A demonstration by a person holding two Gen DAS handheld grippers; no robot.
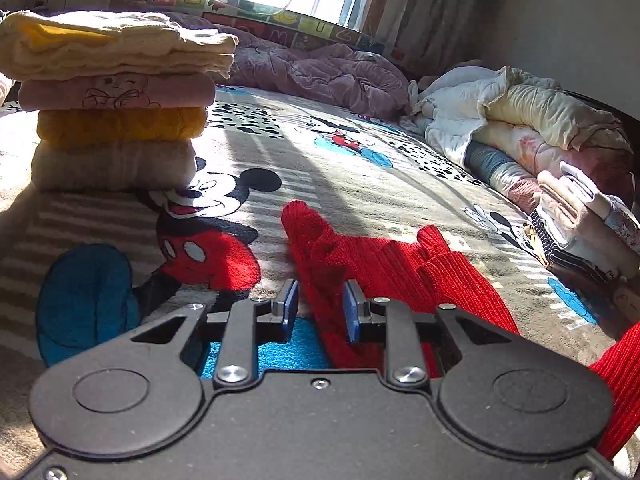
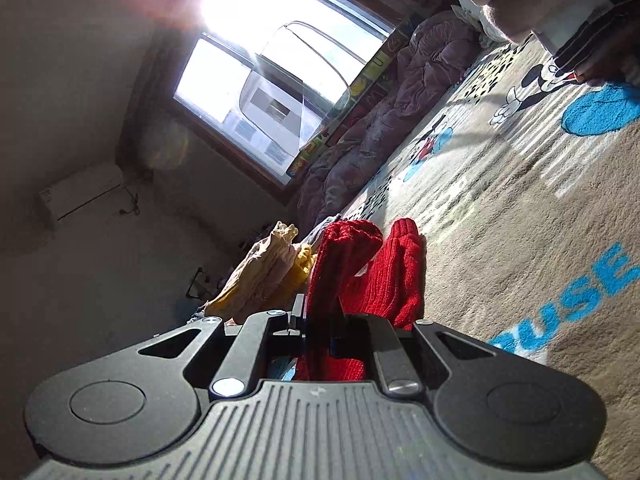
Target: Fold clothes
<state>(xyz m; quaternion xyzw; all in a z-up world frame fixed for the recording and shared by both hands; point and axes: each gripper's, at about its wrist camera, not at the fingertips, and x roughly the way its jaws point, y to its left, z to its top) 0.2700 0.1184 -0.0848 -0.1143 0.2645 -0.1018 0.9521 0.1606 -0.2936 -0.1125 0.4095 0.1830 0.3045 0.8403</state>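
Observation:
A red knit sweater [image 1: 384,268] lies crumpled on the Mickey Mouse blanket [image 1: 340,184]. My left gripper [image 1: 320,308] is low over the blanket with its blue pads [image 1: 290,304] closed in on a fold of the red knit. In the right wrist view my right gripper [image 2: 318,320] is tilted sideways and shut on a raised fold of the same red sweater [image 2: 396,272], which hangs over the blanket [image 2: 520,220].
A stack of folded clothes [image 1: 116,100] stands at the left, also showing in the right wrist view [image 2: 272,276]. A pile of clothes [image 1: 580,224] and bundled quilts [image 1: 520,120] lie at the right. A purple quilt [image 1: 320,72] lies under the window.

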